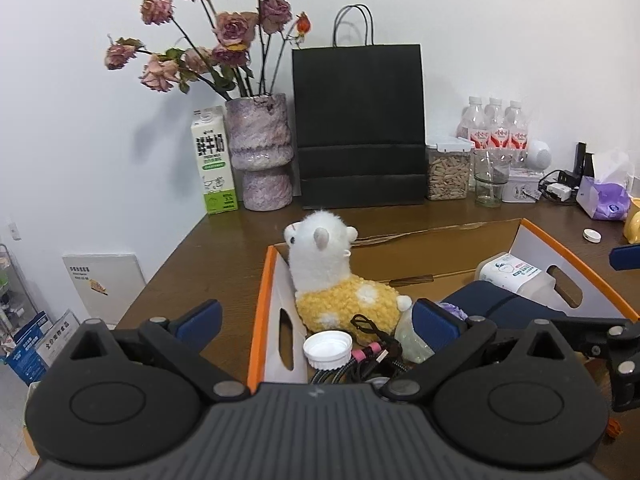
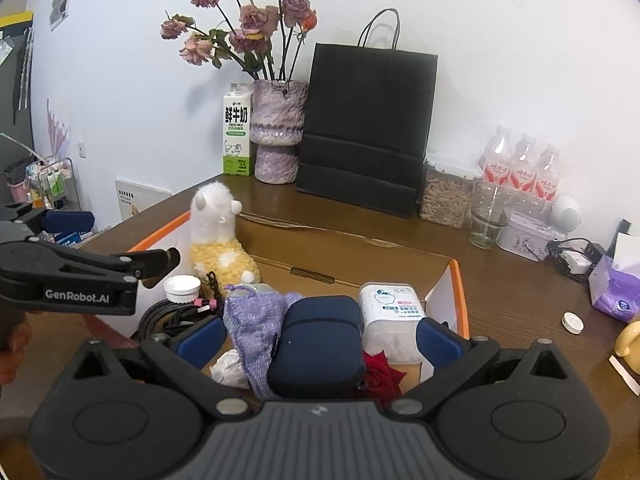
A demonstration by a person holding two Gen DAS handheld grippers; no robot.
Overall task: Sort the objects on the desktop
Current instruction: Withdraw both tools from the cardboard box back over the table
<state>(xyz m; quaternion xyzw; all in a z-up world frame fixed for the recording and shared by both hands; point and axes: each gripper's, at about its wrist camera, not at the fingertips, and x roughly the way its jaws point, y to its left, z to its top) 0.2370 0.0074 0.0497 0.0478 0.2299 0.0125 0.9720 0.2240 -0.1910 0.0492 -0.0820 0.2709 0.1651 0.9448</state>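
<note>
both grippers hover spread wide and empty over the near end of the orange-edged cardboard box point(image 2: 460, 280), which reads as a pause between picks. the left gripper point(image 1: 316, 322) has its blue pads either side of the box's left wall with nothing between them; the right gripper point(image 2: 320, 338) straddles the contents with nothing clamped. the box holds what looks already sorted, packed close so it all fits. nearest lie one dark blue zip case point(image 2: 318, 344), one purple knit pouch point(image 2: 256, 320), one red rose head point(image 2: 382, 372) and a crumpled white wad point(image 2: 228, 368). beside them are one white bottle cap point(image 1: 328, 349), a bundle of black cables point(image 1: 362, 362) with a pink-collared plug, and one pack of cotton pads point(image 2: 390, 312) against the right wall. one plush alpaca point(image 1: 332, 276) sits upright in the far left corner, probably propped there by the walls. outside the box on the wooden desk point(image 2: 516, 292), to the right, lie one small white round lid point(image 2: 573, 322), one purple tissue pack point(image 2: 614, 292) and part of a yellow object point(image 2: 628, 344), likely the things left to collect. farther back, along the wall and out of the way, stand one glass point(image 2: 488, 216), one white tin point(image 2: 524, 236), one clear jar of seeds point(image 2: 446, 196), three water bottles point(image 2: 524, 168), one black paper bag point(image 2: 368, 128), one purple vase of dried roses point(image 2: 278, 132) and one milk carton point(image 2: 237, 132).
</note>
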